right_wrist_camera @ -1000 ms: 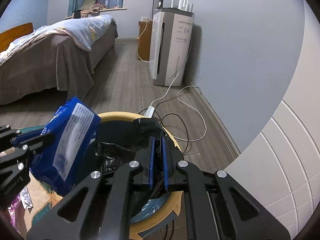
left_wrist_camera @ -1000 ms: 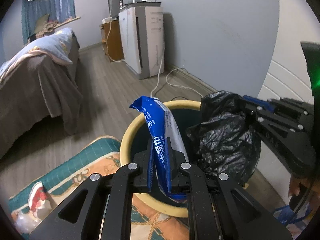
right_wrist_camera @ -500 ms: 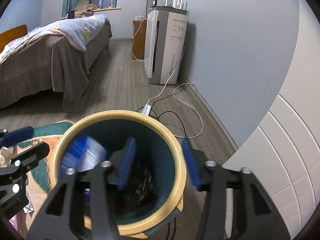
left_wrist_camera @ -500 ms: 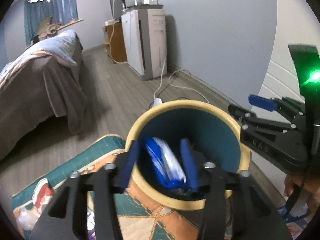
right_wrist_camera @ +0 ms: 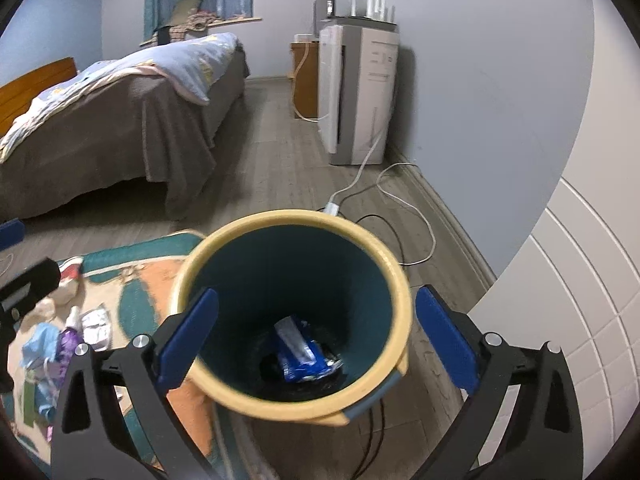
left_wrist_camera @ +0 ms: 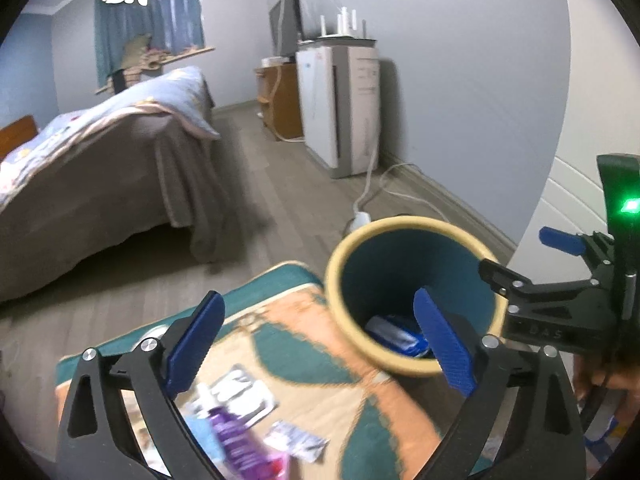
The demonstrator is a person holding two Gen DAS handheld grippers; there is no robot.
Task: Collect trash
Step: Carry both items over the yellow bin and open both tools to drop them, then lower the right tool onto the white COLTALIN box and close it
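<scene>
Trash bin (right_wrist_camera: 280, 220), cream-rimmed with a dark teal interior, stands on the wood floor (right_wrist_camera: 264, 176) at the edge of a patterned rug (left_wrist_camera: 320, 360). A blue-and-white wrapper (right_wrist_camera: 298, 350) lies at the bottom of the bin, on something dark that cannot be made out; in the left wrist view the same wrapper (left_wrist_camera: 400, 338) shows just inside the near rim of the bin (left_wrist_camera: 400, 222). Left tongs (left_wrist_camera: 318, 350) are spread wide and hold nothing, their blue pads (left_wrist_camera: 192, 346) set over the rug and over the bin's near edge. Right tongs (right_wrist_camera: 316, 346) are likewise spread wide and empty, with one blue pad (right_wrist_camera: 188, 338) on each side of the bin's mouth. Loose litter remains on the rug: a purple wrapper (left_wrist_camera: 240, 446), white packets (left_wrist_camera: 240, 396) and a light blue crumpled piece (right_wrist_camera: 40, 344), all blurred. Behind the bin, a white power strip (right_wrist_camera: 332, 209) and its cable lie on the floor near a white appliance (right_wrist_camera: 356, 92) against the wall. A bed (right_wrist_camera: 120, 112) with a brown cover occupies the left of the room.
</scene>
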